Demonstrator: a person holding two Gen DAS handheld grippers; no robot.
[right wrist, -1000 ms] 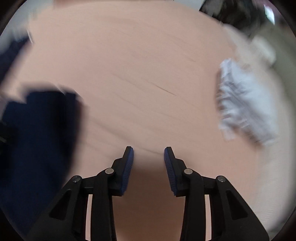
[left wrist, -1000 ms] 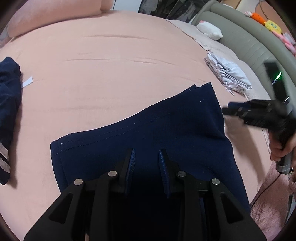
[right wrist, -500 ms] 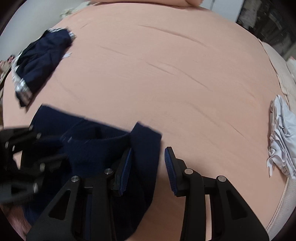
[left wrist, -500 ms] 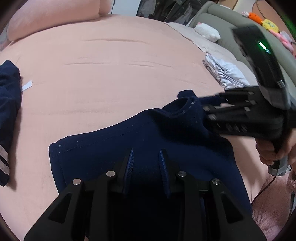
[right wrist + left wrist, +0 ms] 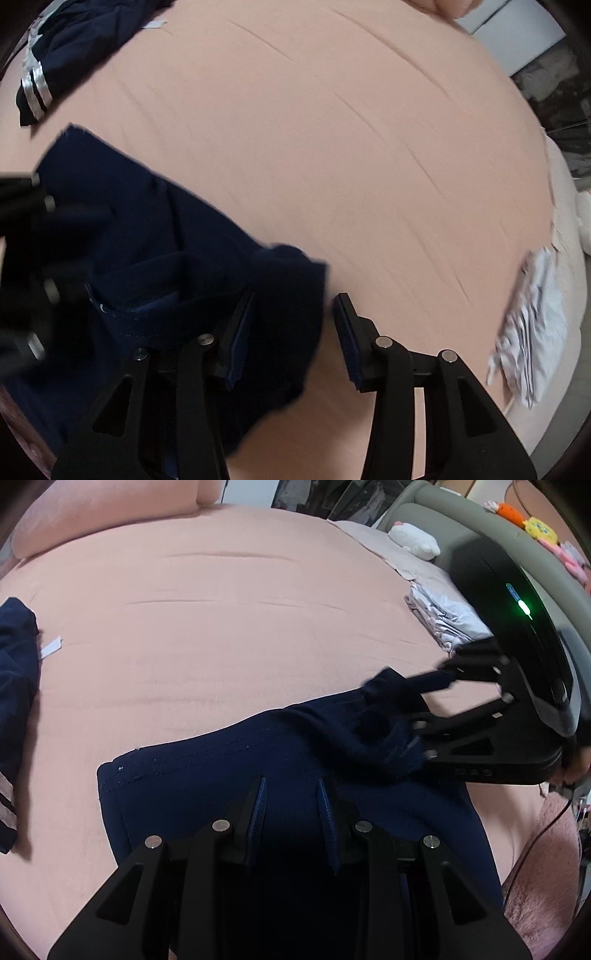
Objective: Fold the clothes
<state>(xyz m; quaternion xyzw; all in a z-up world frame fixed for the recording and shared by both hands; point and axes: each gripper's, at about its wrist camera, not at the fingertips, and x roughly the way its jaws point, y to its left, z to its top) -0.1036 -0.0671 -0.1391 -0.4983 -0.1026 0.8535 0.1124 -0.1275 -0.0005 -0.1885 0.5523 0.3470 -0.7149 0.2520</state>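
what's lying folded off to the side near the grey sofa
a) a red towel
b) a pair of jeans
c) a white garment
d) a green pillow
c: a white garment lies crumpled on the pink bed by the grey sofa, apart from the navy garment being folded.

the right gripper is coming in over the far right corner of the navy garment, where a second ago it was hanging off to the side above bare sheet. its jaws are widening, with the corner lying bunched between them. that corner is no longer lying flat; it is folding inward over the cloth beside it.
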